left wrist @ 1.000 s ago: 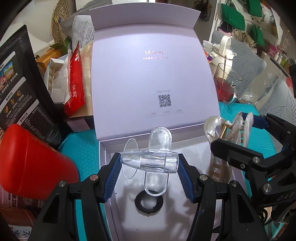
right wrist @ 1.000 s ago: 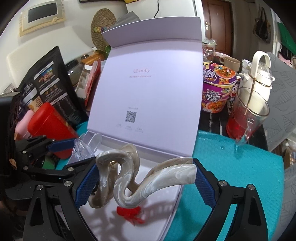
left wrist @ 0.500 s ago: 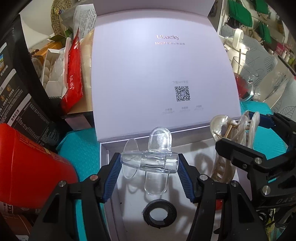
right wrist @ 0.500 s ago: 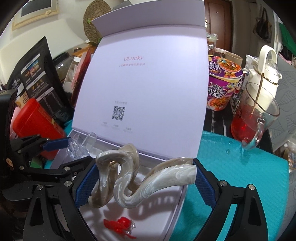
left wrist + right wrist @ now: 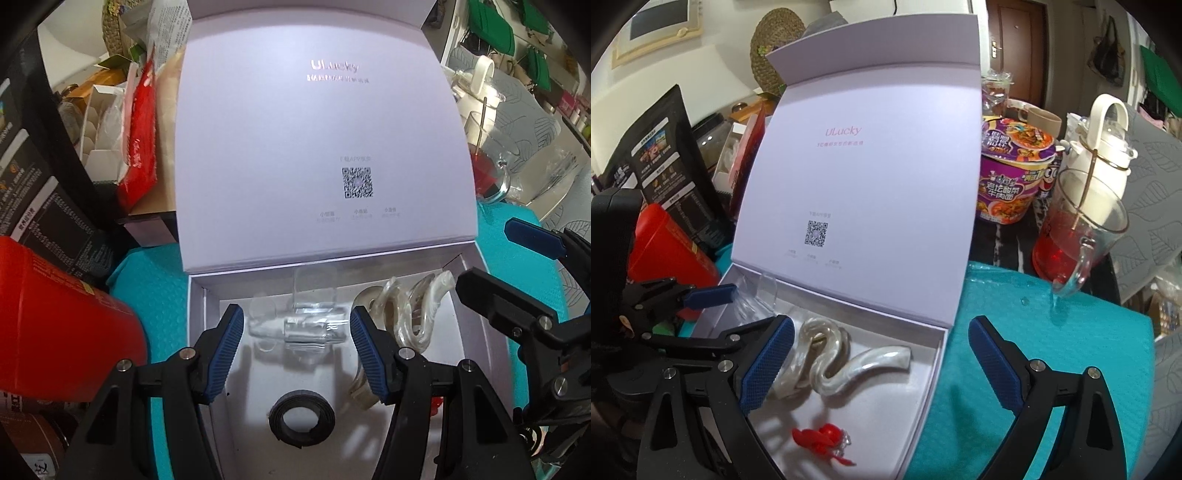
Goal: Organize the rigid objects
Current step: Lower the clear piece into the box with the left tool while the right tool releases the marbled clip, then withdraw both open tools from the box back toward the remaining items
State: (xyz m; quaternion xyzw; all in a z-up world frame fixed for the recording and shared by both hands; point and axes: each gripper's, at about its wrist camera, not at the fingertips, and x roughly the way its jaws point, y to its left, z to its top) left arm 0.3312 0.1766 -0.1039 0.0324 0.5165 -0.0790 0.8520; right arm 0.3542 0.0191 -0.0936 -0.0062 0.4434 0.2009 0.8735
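An open lilac gift box [image 5: 196, 317] stands on a teal mat, its lid [image 5: 314, 129] upright behind it. My left gripper [image 5: 297, 343] is shut on a clear plastic hair clip [image 5: 303, 326], held low inside the box. A wavy pearl-coloured hair clip [image 5: 849, 365] lies loose on the box floor, also visible in the left wrist view [image 5: 406, 317]. My right gripper [image 5: 881, 365] hovers over it, open, with its right pad well clear of the clip. In the left wrist view the right gripper [image 5: 517, 273] stands at the box's right side.
A black ring [image 5: 301, 413] and a small red clip [image 5: 820, 439] lie in the box. A red canister [image 5: 55, 325] and black bags crowd the left. On the right are a glass mug of red liquid [image 5: 1071, 236], a noodle cup [image 5: 1012, 173] and a white kettle [image 5: 1108, 147].
The pearl clip has left the right gripper's pads and now lies on the box floor. The left gripper has sunk deeper into the box with the clear clip.
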